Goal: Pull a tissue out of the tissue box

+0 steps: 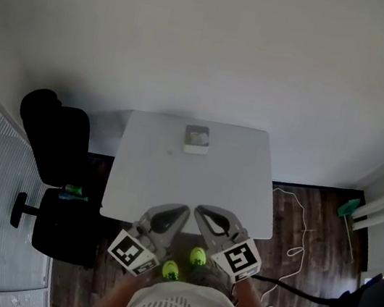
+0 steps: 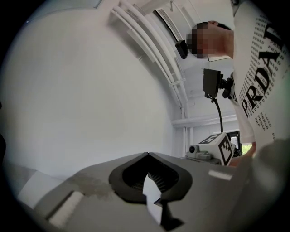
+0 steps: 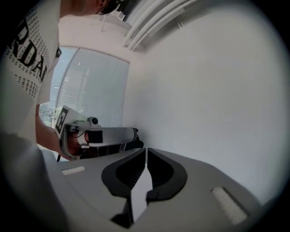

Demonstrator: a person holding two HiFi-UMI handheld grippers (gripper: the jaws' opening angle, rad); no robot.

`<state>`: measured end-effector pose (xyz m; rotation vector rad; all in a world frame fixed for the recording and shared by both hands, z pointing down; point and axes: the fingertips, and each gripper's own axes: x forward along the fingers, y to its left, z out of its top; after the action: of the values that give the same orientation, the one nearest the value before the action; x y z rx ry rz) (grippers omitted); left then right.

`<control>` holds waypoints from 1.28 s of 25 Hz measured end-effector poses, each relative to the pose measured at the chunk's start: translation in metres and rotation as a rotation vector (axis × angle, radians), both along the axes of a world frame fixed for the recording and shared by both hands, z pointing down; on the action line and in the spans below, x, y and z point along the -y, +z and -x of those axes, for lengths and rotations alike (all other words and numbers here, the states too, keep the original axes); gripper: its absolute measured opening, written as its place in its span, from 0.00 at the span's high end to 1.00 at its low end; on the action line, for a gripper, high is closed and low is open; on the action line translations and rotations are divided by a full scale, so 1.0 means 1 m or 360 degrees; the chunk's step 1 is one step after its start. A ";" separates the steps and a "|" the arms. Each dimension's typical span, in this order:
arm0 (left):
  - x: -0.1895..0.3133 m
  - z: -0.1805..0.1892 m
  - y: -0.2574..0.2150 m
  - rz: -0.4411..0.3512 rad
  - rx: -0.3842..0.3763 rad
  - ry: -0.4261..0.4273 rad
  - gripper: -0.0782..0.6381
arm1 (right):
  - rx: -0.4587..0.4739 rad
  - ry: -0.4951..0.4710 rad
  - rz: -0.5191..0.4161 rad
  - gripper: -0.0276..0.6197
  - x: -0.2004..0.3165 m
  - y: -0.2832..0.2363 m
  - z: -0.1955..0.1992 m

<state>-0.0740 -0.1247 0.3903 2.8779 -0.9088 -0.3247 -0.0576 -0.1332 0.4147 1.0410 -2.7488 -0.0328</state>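
Fingers (image 3: 129, 172) of left gripper (image 1: 182, 210) and right gripper (image 1: 199, 211) meet, holding nothing; arriving closed could shove the small grey tissue box (image 1: 196, 140) along the white table (image 1: 233, 189)

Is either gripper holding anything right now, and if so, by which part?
Nothing is held. Left gripper and right gripper are both shut and empty; the tissue box sits apart, far across the table.
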 end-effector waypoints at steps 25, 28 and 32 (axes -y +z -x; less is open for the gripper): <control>0.107 -0.093 0.006 0.0080 0.0070 -0.0268 0.90 | 0.0069 -0.0307 0.0027 0.94 0.115 0.000 -0.093; 0.111 -0.095 0.010 0.0104 0.0084 -0.0287 0.90 | 0.0095 -0.0313 0.0032 0.94 0.121 0.001 -0.097; 0.114 -0.098 0.012 0.0113 0.0091 -0.0291 0.90 | 0.0114 -0.0319 0.0045 0.95 0.125 0.003 -0.098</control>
<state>0.0238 -0.2390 0.4020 2.7588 -1.1722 -0.2211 0.0407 -0.2583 0.4172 0.7705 -2.8991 0.0135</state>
